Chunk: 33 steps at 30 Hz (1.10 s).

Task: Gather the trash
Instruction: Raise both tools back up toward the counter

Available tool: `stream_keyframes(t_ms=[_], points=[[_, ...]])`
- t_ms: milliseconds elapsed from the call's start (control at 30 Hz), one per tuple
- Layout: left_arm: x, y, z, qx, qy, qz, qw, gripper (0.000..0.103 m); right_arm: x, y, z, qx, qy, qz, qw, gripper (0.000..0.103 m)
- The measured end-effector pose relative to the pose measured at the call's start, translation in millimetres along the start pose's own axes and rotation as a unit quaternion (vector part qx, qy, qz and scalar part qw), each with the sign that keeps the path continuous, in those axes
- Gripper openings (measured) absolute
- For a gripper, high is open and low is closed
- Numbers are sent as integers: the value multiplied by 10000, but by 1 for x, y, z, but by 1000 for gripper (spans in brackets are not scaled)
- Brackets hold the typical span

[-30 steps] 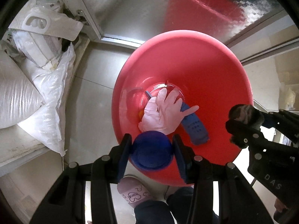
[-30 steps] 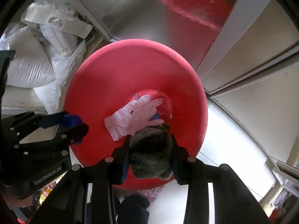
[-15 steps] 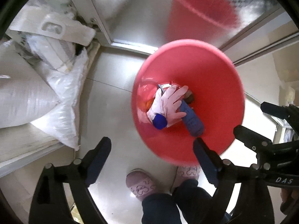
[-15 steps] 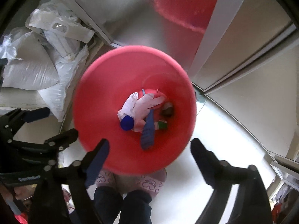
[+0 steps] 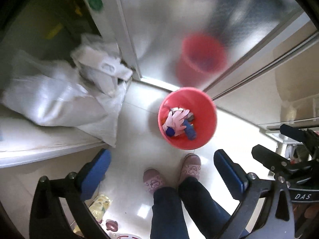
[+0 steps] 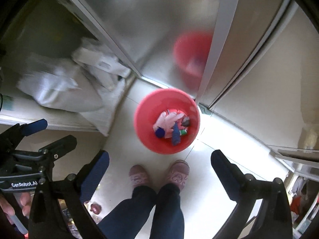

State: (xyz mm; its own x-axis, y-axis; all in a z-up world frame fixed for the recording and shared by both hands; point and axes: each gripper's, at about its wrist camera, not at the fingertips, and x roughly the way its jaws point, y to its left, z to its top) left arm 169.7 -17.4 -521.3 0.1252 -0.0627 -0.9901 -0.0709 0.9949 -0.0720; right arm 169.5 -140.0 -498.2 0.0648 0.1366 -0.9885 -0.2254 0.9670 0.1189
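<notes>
- Trash sits in the red bucket (image 5: 203, 123), which stands on the pale tiled floor (image 5: 135, 131) just in front of the person's pink slippers (image 5: 190, 166).
- In there: a pink glove (image 5: 176, 118) sprawled on top, a blue ball (image 5: 170, 132) at its near edge, a long blue piece (image 5: 189, 132) beside it, and a dark lump (image 6: 186, 121) over by the far side, seen from the right camera.
- Left hand-held gripper (image 5: 161, 171) hangs high above the floor, pointing straight down, jaws opening and almost fully spread, nothing between them!
- Right hand-held gripper (image 6: 159, 169), same story: jaws opening wide, blue pads bare, nothing between them.
- Each one shows at the edge of the other's view, side by side.
- The bucket's blurry red reflection shows in the metal door (image 5: 179, 20) behind it.
- White sacks (image 5: 59, 103) slump on a raised ledge to the left, well apart from the bucket.
- Dark trouser legs (image 6: 151, 209) fill the bottom of both views.
</notes>
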Motion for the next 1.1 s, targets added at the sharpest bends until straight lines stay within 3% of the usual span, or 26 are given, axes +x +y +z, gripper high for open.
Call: stream_keyframes(t_ms=[167,300,467,733,833,1100], points=[[-106,-4,3,-18,-271,-207,9994,102,-102,6,-5,118,-322,-84,9994,102],[-179,-15,8,77,-634,-69,9979,102,-174,10,3,186,-690,-33,9974,102],[-258,-26,31,189,-1246,104,9920,102,-244,25,24,-168,-1277,-5,9917,102],[-328,-23,61,-75,-1801,26,9836,102,-303,34,49,-457,-1925,181,9801,102],[-345,-26,68,-3,-1891,-3,9820,102,-319,38,63,-542,-1992,387,9777,102],[-374,-12,111,125,-2217,165,9749,102,-349,55,100,-783,-2444,357,9659,102]])
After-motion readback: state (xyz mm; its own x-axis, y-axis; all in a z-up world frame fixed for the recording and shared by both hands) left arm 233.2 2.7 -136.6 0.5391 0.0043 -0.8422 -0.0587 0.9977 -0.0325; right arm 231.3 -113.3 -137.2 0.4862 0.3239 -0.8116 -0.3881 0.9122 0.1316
